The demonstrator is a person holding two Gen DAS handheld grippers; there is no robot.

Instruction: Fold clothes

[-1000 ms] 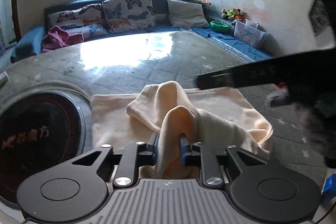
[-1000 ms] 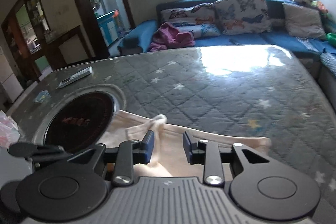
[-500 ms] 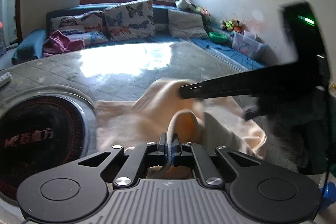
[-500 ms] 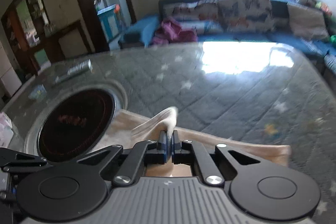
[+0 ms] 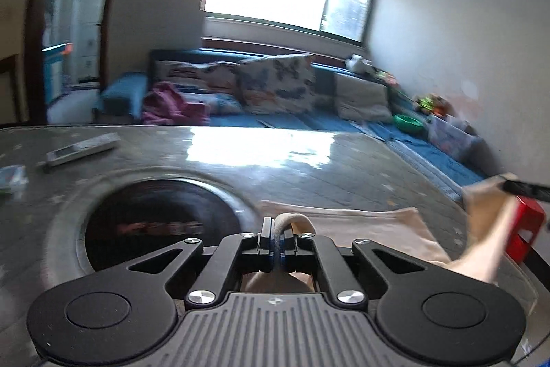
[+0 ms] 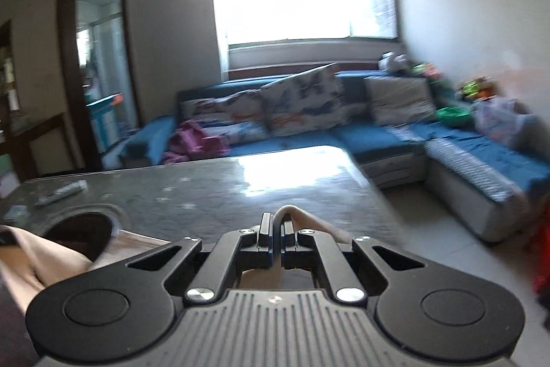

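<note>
Both grippers, L (image 5: 277,243) & R (image 6: 277,243), now pinched on cream garment (image 5: 371,229), up from a sec ago. Cloth lifted off table (image 5: 309,167) near edge, spread between them; fold in progress, probably.

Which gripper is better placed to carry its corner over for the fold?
Probably the left gripper: shut on the cream garment above the table. The right gripper, also shut on it, sits near the table's edge.

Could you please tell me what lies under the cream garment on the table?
The cream garment lies partly on the grey quilted table cover, beside the black round cooktop. Whatever is beneath the cloth itself is covered, and both grippers hide its near edge.
</note>
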